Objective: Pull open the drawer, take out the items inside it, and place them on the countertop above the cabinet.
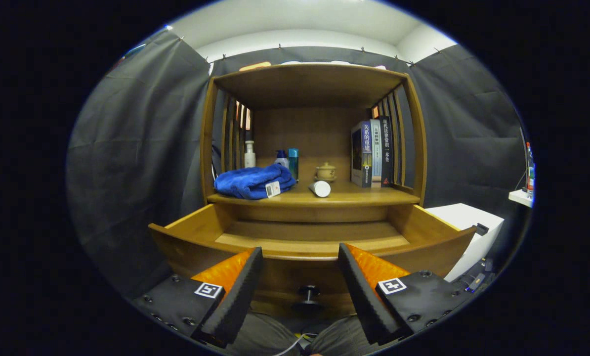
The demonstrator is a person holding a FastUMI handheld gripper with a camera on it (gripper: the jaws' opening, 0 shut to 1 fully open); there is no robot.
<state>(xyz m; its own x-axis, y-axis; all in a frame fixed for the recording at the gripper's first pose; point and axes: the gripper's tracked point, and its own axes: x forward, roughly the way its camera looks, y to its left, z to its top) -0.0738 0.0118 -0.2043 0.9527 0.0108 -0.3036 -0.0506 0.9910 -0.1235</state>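
Two items, a blue towel point(253, 180) and a white tube point(319, 188), lie on the bench point(354, 198). Drawer point(310, 242) pulled out, visible floor bare. Claw point(300, 277) released, grasping nothing, above the knob point(309, 291). Task looks nearly finished.

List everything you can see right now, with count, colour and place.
cabinet: 1, wooden, ahead
drawer: 1, wooden, pulled open, what shows of the inside looks bare
knob: 1, dark, drawer front, between the fingers
towel: 1, blue, countertop left
bottles: 3, white and blue, behind towel
tube: 1, white, lying mid-countertop
lidded pot: 1, cream, behind tube
books: about 3, upright, right
hand-held gripper: 1, open, before the drawer
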